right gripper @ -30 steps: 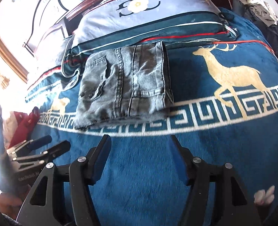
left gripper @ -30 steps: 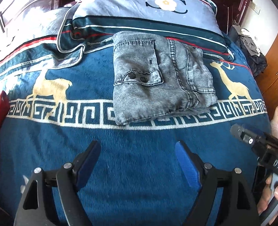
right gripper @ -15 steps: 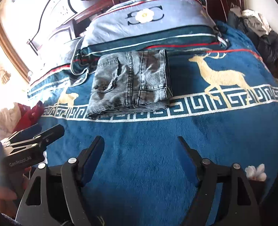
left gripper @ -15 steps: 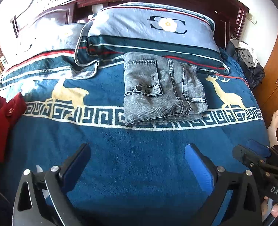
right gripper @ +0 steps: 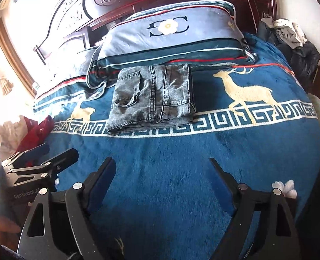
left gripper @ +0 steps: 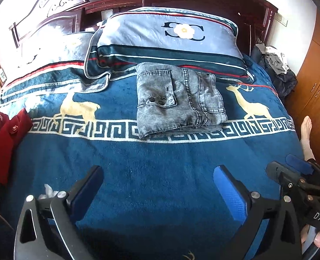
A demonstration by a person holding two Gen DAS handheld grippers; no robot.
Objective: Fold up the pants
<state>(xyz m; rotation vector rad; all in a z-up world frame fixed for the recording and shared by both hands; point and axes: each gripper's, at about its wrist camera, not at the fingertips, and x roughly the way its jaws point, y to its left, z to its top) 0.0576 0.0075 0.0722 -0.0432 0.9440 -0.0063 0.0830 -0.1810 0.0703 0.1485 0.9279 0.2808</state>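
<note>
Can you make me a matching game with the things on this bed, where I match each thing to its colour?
Things:
1. folded pants
2. deer picture
3. jacket at the bed's left edge
4. flower on the pillow

Colours:
A. white with a yellow middle
B. red
C. washed grey
D. tan gold

Pairs: 1-C, 2-D, 3-B, 4-A.

Both the left gripper and the right gripper are open and hold nothing.
</note>
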